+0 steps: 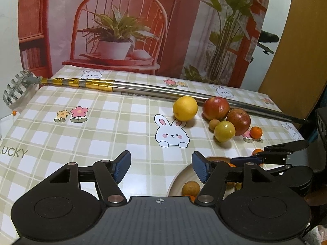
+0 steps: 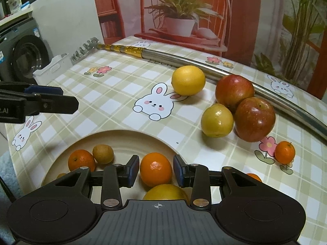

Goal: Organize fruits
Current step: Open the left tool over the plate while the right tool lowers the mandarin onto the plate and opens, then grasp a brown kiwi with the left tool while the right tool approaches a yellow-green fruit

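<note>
My right gripper (image 2: 156, 170) holds its blue pads against both sides of an orange (image 2: 156, 168) above the cream plate (image 2: 122, 135). The plate also holds a tangerine (image 2: 80, 160), a small brown fruit (image 2: 103, 154) and a yellow fruit (image 2: 165, 192). On the tablecloth beyond lie a lemon (image 2: 188, 80), two red apples (image 2: 235, 90) (image 2: 254, 119), a yellow-green fruit (image 2: 216, 120) and a small tangerine (image 2: 284, 152). My left gripper (image 1: 161, 168) is open and holds nothing, hovering left of the plate (image 1: 181, 176).
A long telescopic metal pole (image 1: 143, 88) with a rake head lies across the back of the table, behind the fruit. A printed backdrop stands at the far edge. A washing machine (image 2: 24, 59) and a white tray (image 2: 53, 67) are off the table's left side.
</note>
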Motion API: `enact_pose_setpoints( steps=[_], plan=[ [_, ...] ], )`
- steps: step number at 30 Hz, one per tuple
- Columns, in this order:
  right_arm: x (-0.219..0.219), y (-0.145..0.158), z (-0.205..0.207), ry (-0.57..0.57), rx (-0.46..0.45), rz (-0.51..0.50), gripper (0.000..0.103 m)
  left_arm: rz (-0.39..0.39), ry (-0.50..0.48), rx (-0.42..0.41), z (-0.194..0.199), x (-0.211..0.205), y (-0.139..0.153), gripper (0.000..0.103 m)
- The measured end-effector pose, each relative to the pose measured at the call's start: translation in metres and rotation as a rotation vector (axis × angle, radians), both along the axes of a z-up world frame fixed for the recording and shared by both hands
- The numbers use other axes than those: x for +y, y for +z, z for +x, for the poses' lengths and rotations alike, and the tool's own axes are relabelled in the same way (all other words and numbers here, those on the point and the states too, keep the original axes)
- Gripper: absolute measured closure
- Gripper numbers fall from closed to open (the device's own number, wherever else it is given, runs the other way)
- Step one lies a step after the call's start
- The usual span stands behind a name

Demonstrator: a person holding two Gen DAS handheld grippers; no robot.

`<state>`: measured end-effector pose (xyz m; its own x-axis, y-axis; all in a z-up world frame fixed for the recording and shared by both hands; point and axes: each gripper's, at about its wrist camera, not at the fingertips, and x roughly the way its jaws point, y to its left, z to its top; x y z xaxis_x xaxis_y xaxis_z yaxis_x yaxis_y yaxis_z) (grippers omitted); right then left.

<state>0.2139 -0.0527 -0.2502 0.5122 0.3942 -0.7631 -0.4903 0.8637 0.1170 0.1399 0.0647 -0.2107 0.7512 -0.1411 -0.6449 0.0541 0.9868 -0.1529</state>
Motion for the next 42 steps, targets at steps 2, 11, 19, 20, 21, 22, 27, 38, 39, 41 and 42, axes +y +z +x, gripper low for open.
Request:
enact_pose_setpoints(
  steps=[2, 11, 19, 20, 21, 22, 27, 38, 39, 41, 42],
  plan=[
    [-0.002, 0.000, -0.002, -0.005, -0.003, 0.002, 0.070, -0.003, 0.000, -0.003, -0.001, 0.000, 0.001, 0.034],
    [-0.014, 0.002, -0.009, -0.036, -0.006, 0.020, 0.069, -0.011, -0.008, -0.011, -0.003, 0.000, 0.004, 0.030],
    [-0.018, 0.003, -0.013, -0.052, -0.015, 0.032, 0.069, -0.002, -0.013, -0.006, -0.004, -0.002, 0.005, 0.030],
    [-0.020, 0.004, -0.013, -0.056, -0.016, 0.042, 0.069, -0.002, -0.013, -0.005, -0.004, -0.002, 0.005, 0.030],
    [-0.023, 0.005, -0.013, -0.062, -0.015, 0.057, 0.069, -0.002, -0.013, -0.004, -0.003, -0.003, 0.005, 0.030],
    [-0.027, 0.007, -0.013, -0.074, -0.015, 0.074, 0.069, -0.001, -0.014, -0.003, -0.003, -0.003, 0.006, 0.030],
    [-0.054, 0.017, -0.013, -0.153, -0.042, 0.129, 0.069, 0.017, -0.031, 0.000, 0.000, -0.009, 0.008, 0.030],
    [-0.124, 0.015, -0.019, -0.345, -0.089, 0.152, 0.068, 0.022, -0.121, 0.016, 0.032, -0.041, 0.019, 0.032],
    [-0.127, 0.013, -0.020, -0.354, -0.089, 0.156, 0.068, 0.029, -0.126, 0.014, 0.037, -0.044, 0.019, 0.033],
    [-0.133, 0.011, -0.021, -0.370, -0.091, 0.165, 0.068, 0.043, -0.137, 0.011, 0.051, -0.052, 0.021, 0.037],
    [-0.135, 0.010, -0.021, -0.375, -0.093, 0.167, 0.068, 0.042, -0.144, 0.015, 0.059, -0.056, 0.022, 0.039]
  ],
)
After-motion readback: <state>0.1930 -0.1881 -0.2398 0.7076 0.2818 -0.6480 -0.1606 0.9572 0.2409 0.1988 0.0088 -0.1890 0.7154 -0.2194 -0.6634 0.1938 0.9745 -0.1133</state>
